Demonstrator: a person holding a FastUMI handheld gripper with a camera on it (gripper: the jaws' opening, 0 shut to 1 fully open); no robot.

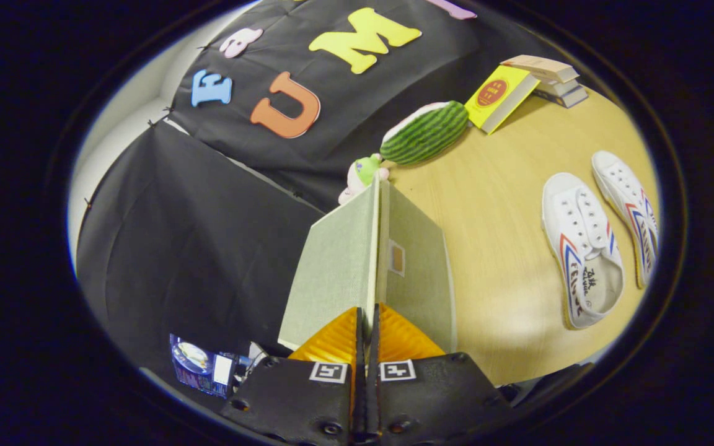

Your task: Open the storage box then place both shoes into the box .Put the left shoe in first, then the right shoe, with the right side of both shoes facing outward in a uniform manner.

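Showing the hand-held gripper (366,322) with its two fingers drawn nearly together, clamped on the thin edge of the storage box's lid (338,266). The lid, a pale green cloth-covered panel, stands on edge between the fingers and runs away from them. Beside the lid, on its right, lies the pale green storage box (416,272) itself, bearing a small tan label on the face next to the lid. The box rests on a light wooden surface (493,204).

Relative to the box:
- Well apart to its right, two white shoes lie side by side on the surface, openings up. The nearer shoe (580,248) shows red and blue stripes on its side and dark writing on the insole; the farther shoe (630,210) lies just beyond it and carries the same stripes.
- Beyond the box's far end sits a small pink and green soft toy (362,173), touching or nearly touching a striped green watermelon-shaped cushion (426,132).
- Past the cushion, a yellow book (501,96) leans against a short stack of books (549,77).
- To the box's left, near the fingers, a blue carton (199,365) is partly visible.
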